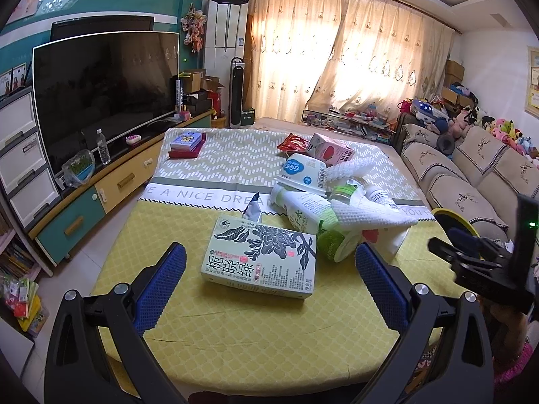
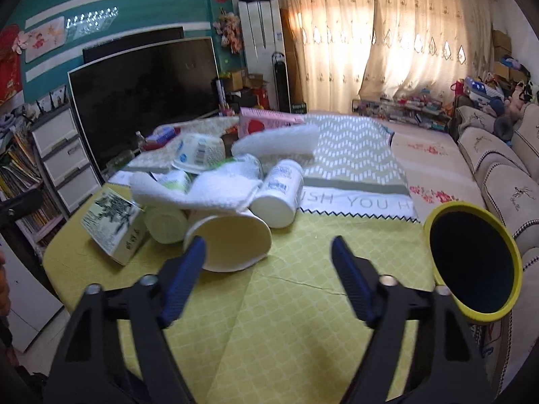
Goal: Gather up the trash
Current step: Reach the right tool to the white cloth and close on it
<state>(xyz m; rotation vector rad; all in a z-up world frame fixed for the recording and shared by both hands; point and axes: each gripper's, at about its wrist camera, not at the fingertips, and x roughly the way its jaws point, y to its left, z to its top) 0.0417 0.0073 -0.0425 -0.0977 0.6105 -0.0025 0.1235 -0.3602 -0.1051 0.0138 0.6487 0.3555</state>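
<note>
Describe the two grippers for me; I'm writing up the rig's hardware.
Both look alike. The left gripper has matte black angular arms, silver pivot bolts and textured blue pads on its jaws. The right gripper matches; the left view shows its boxy black body with a small green light. A pink knitted sleeve shows under it.

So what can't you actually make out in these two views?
- Yellow-rimmed round bin, right wrist view: inside too dark to see.
- Same bin, left wrist view: mostly hidden behind the right gripper.
- White paper cup: folded white towel covers its far end.
- Pink milk carton: print blurred.
</note>
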